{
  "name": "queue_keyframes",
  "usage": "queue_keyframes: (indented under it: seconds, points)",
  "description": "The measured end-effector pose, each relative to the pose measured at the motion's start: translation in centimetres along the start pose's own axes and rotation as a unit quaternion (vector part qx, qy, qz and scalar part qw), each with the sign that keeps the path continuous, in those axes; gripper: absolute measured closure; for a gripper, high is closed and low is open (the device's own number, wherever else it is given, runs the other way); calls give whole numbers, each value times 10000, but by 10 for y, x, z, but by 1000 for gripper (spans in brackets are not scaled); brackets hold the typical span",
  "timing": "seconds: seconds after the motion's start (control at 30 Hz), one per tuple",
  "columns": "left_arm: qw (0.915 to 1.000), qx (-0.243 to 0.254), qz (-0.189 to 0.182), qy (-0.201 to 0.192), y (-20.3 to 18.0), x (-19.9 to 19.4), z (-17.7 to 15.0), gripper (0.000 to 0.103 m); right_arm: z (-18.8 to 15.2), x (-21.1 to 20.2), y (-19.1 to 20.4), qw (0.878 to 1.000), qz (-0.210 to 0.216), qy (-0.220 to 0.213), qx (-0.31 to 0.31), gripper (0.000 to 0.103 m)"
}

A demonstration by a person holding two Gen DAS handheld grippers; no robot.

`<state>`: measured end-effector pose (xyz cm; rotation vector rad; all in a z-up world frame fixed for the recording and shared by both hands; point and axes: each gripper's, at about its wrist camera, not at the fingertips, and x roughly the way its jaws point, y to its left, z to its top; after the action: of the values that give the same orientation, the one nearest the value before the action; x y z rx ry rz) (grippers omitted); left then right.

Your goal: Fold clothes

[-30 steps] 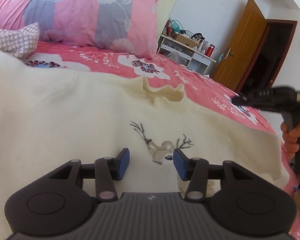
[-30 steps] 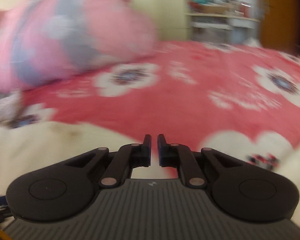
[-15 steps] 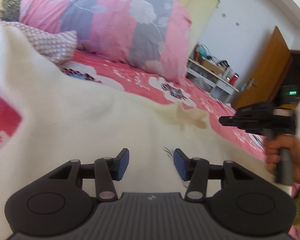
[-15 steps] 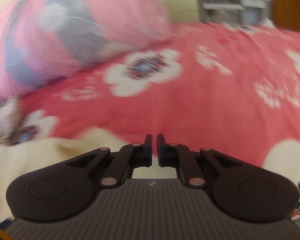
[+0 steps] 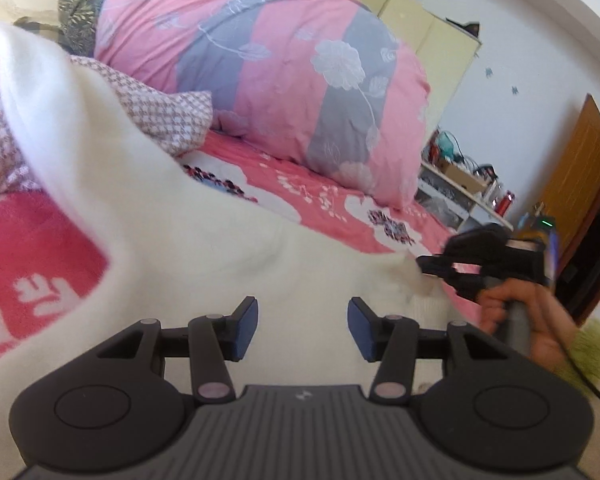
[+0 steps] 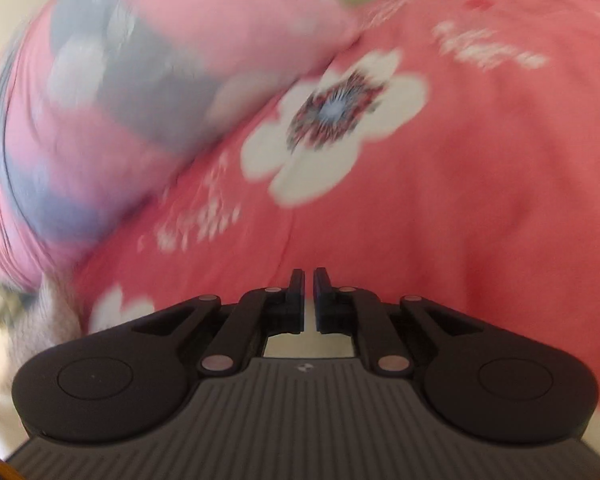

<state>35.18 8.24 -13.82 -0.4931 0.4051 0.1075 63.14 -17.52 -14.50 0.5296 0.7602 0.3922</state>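
Observation:
A cream sweater (image 5: 204,248) lies spread over the red flowered bed sheet (image 5: 28,248). Its far left part rises in a blurred band toward the upper left. My left gripper (image 5: 302,326) hovers over the sweater's middle, open, with only fabric showing behind its blue pads. At the right of the left wrist view a hand (image 5: 540,320) holds my right gripper (image 5: 426,264), its tips at a rumpled bit of the sweater's far edge. In the right wrist view the right gripper (image 6: 308,288) is shut with nothing seen between its fingers. A cream strip (image 6: 308,346) shows under it.
A big pink and grey quilt (image 5: 284,80) is piled at the head of the bed, with a checked pillow (image 5: 160,116) beside it. A white shelf (image 5: 460,188) with clutter and a brown door (image 5: 580,184) stand beyond the bed. The sheet (image 6: 480,200) fills the right wrist view.
The left view has swung left and rolled, and the reindeer motif has gone out of sight. The right gripper has come down and in, from above the bed to the sweater's far edge, staying shut.

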Motion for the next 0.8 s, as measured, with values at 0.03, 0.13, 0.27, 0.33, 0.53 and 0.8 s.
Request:
queue_keyframes:
  seconds: [0.03,0.13,0.27,0.33,0.53,0.8]
  points:
    - [9999,-51,86,-98,1,-2,1,52,1,-8,-1,9996,260,46,74,98]
    - [9975,-312,533,-342,8,-8,4,52,-15,-22,23,9904,1167,707,-201,97]
    - [9882,-824,1202,-476,29,-11,9,52,-56,2,74,9538,2057,2088,-657,97]
    - [9819,-1094,1460,-503,42,-11,11,53,-77,28,95,9455,1910,2461,-943,97]
    - [9726,-1475,1746,-425,66,-9,17,52,-44,83,72,9863,1099,1213,219,103]
    - [9821,-1131,1320,-724,46,-29,20,51,4,-70,30,9995,45,-49,317,97]
